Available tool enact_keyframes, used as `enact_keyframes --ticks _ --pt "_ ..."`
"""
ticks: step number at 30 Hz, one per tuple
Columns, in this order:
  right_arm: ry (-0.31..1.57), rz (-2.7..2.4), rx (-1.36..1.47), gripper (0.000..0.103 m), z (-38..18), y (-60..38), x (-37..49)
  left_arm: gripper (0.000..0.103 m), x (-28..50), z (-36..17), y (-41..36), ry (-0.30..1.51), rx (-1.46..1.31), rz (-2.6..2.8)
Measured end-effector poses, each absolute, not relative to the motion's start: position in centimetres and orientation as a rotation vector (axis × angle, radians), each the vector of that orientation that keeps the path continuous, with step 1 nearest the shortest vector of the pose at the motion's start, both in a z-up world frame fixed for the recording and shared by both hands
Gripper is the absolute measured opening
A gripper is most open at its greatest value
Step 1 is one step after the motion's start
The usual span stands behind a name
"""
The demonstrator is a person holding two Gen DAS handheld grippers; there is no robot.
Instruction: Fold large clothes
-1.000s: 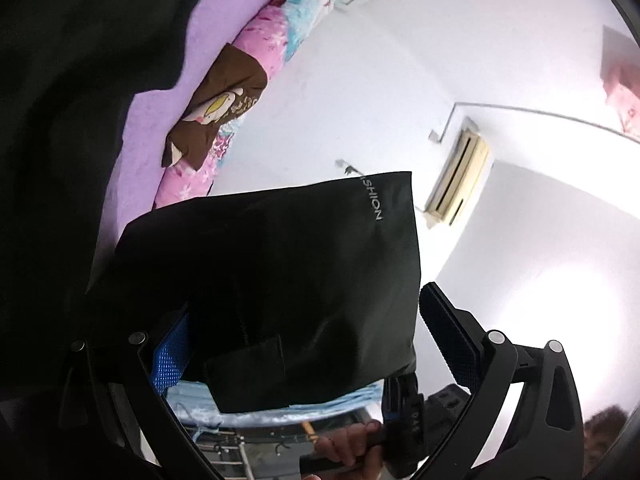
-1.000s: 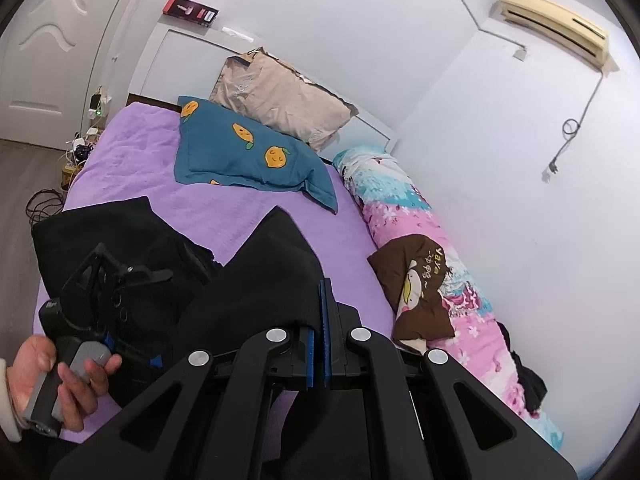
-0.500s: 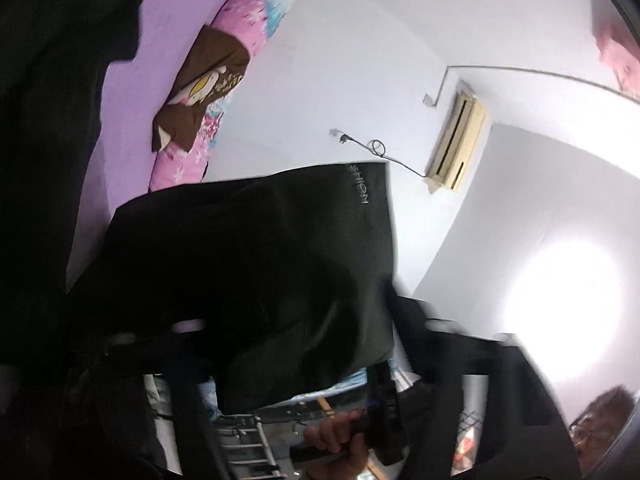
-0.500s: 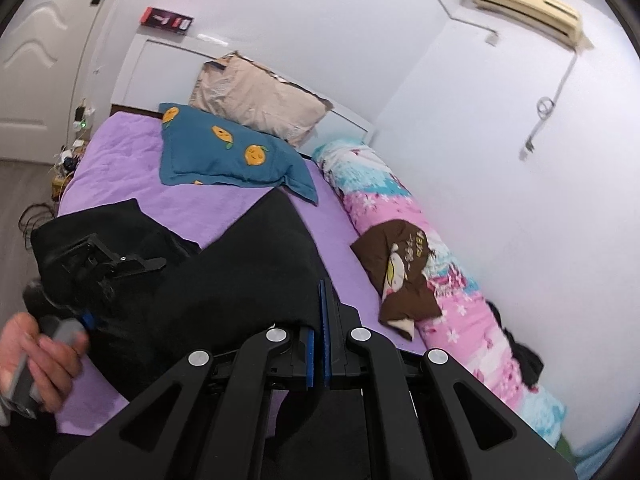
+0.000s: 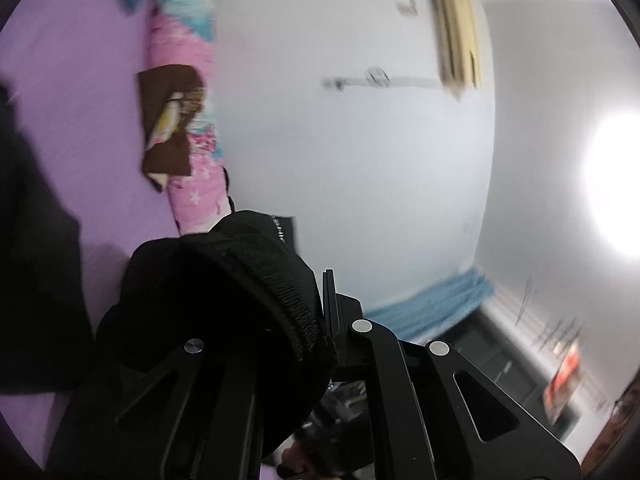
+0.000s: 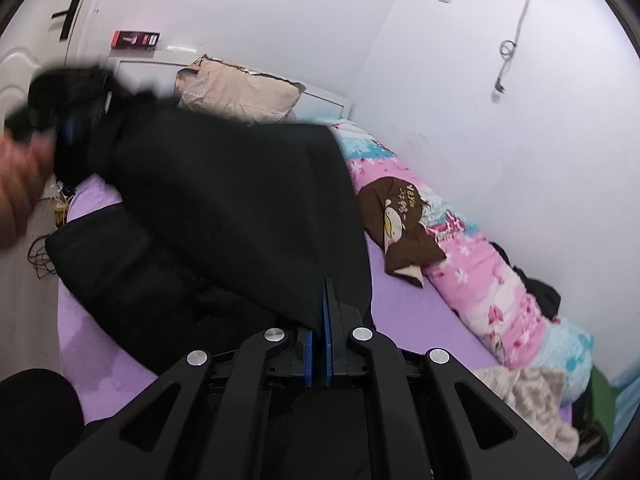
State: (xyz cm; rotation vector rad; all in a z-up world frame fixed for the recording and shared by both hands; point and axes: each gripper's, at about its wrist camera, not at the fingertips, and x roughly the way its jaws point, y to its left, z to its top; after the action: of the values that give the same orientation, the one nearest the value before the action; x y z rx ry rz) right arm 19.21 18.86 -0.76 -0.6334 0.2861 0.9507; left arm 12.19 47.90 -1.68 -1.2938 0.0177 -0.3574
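A large black garment (image 6: 240, 192) hangs stretched between my two grippers above the purple bed (image 6: 404, 304). My right gripper (image 6: 323, 300) is shut on one edge of it, blue pads pressed together on the cloth. Up at the left, blurred, a hand (image 6: 20, 192) holds my left gripper (image 6: 80, 120) with the garment's other end. In the left wrist view the left gripper (image 5: 326, 280) finishes closing and is shut on the garment's ribbed hem (image 5: 280, 292), which bunches over its left finger. More of the black garment (image 5: 32, 240) lies on the bed.
A rolled pink and blue floral quilt (image 6: 480, 264) runs along the white wall, with a brown printed cloth (image 6: 400, 220) draped on it. A beige pillow (image 6: 236, 92) leans at the headboard. Loose clothes (image 6: 532, 404) pile up at the bed's near right. Cables (image 6: 40, 252) trail on the floor.
The left gripper went from open around the cloth to shut on it, then rose and rolled, lifting that end. The right gripper moved sideways with its edge. The garment now hides the blue pillow.
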Motion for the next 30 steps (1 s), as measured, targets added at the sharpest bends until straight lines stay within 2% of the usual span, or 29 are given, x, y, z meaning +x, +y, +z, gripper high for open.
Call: enact_keyframes --ticks 3,6,11,13,15,21,24,27,30 --pt "0.325 0.943 -0.568 0.004 -1.2 16.2 19.4 0.003 14.5 3.2 45.1 0.089 -1.185 -0.391" --pt "0.381 0.932 -0.493 0.008 -1.9 12.7 20.0 0.003 18.5 8.5 39.8 0.259 -1.026 -0.412" --pt "0.474 0.905 -0.395 0.014 -3.8 4.9 20.8 0.003 22.5 12.8 28.6 0.462 -0.735 -0.365" --pt "0.512 0.88 -0.343 0.034 -4.5 1.2 21.0 0.003 23.8 13.2 23.9 0.51 -0.601 -0.335" --pt "0.537 0.858 -0.296 0.042 -5.0 -2.4 21.0 0.003 25.0 13.1 18.9 0.552 -0.468 -0.301" --pt "0.658 0.767 -0.123 0.052 -6.4 -13.1 22.5 0.004 27.7 9.5 7.7 0.654 -0.233 -0.298" --pt "0.713 0.733 -0.008 0.056 -6.6 -17.8 23.5 0.004 29.2 6.5 2.4 0.706 -0.122 -0.284" --pt "0.789 0.717 0.186 0.066 -7.4 -22.7 25.2 0.004 30.9 3.5 -1.3 0.749 -0.012 -0.259" --pt "0.833 0.7 0.354 0.066 -8.6 -26.3 26.1 0.004 31.9 0.5 -4.5 0.795 0.096 -0.237"
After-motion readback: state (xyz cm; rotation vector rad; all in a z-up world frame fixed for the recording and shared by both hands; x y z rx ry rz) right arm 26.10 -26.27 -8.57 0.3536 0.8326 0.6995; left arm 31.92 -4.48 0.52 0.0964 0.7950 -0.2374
